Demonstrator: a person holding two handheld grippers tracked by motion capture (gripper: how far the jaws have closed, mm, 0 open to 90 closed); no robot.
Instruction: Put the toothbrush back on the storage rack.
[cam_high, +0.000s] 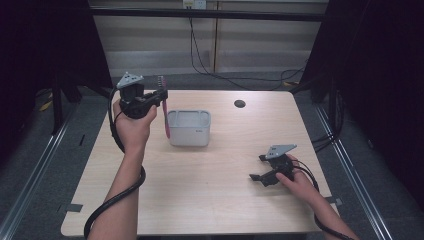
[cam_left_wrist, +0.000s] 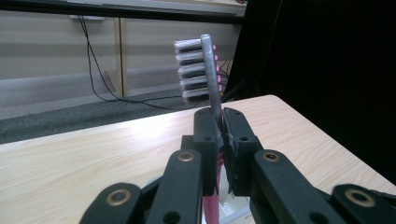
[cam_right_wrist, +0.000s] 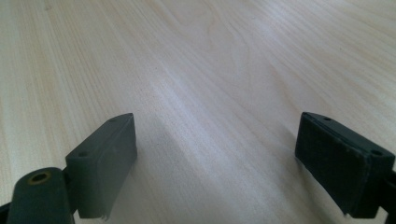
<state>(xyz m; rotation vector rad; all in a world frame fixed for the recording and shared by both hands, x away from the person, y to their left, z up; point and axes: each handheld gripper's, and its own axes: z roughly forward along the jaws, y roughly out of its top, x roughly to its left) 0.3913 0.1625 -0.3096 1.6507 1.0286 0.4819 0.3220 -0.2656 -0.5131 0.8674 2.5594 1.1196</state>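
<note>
A pink-handled toothbrush (cam_high: 164, 107) hangs upright in my left gripper (cam_high: 161, 96), head up, its lower end reaching down beside the left wall of a grey box (cam_high: 189, 128). In the left gripper view the jaws are shut on the toothbrush (cam_left_wrist: 211, 77), with its grey bristle head above them, and the left gripper (cam_left_wrist: 221, 135) is held over the table. My right gripper (cam_high: 256, 169) rests low over the table's right front, open. In the right gripper view its two pads (cam_right_wrist: 105, 158) stand wide apart with bare wood between them, right gripper (cam_right_wrist: 224, 163).
The light wooden table (cam_high: 215, 200) has a small black round hole (cam_high: 239, 103) near its far edge. Black cables (cam_high: 200, 55) trail on the floor behind the table. Dark curtains stand at both sides.
</note>
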